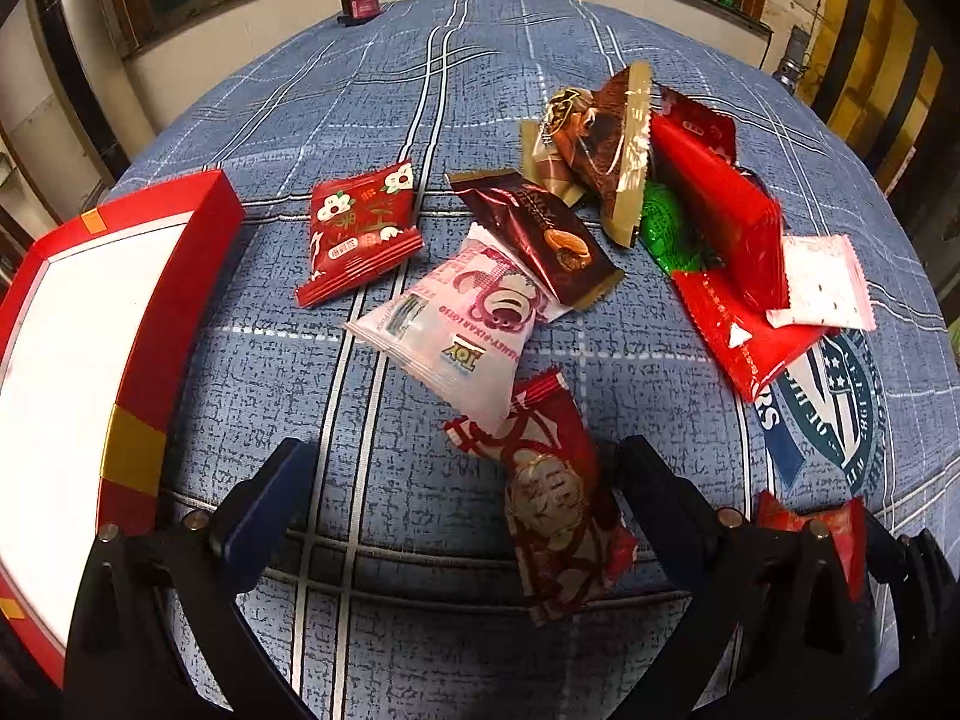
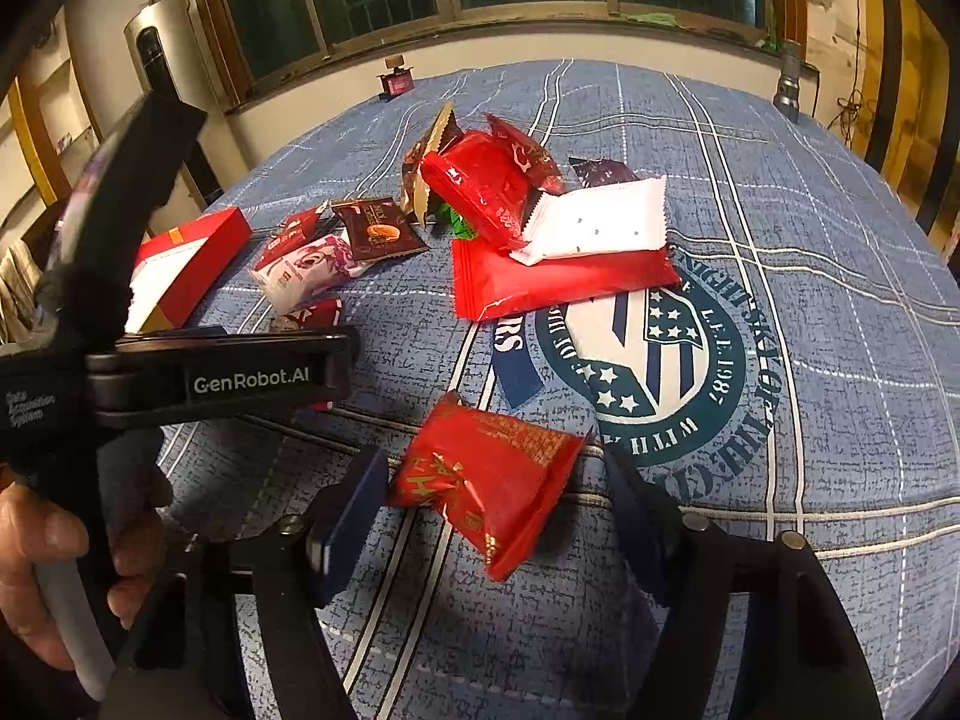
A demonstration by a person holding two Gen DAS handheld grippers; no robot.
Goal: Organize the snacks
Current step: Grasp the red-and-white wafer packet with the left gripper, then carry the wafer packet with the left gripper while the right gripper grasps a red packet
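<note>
On the blue plaid cloth, a dark red patterned packet point(image 1: 558, 498) lies between the fingers of my open left gripper point(image 1: 468, 492), nearer the right finger and touching neither pad. At the left stands a red box point(image 1: 210, 204) with a white inside. My right gripper point(image 2: 492, 510) is open around a bright red packet point(image 2: 492, 480) that lies flat on the cloth. Its left pad is at the packet's end and its right pad is a sliver away. Other snacks include a pink bear packet point(image 1: 462, 318), a red flower packet point(image 1: 360, 234) and a brown packet point(image 1: 540, 240).
A heap of red, brown, green and white packets point(image 2: 540, 228) sits mid-table above a round emblem point(image 2: 648, 348). A person's hand point(image 2: 36, 540) holds the left tool's black body point(image 2: 228, 384). A small red device point(image 1: 360, 6) and a metal cylinder point(image 2: 789, 81) stand by the far edge.
</note>
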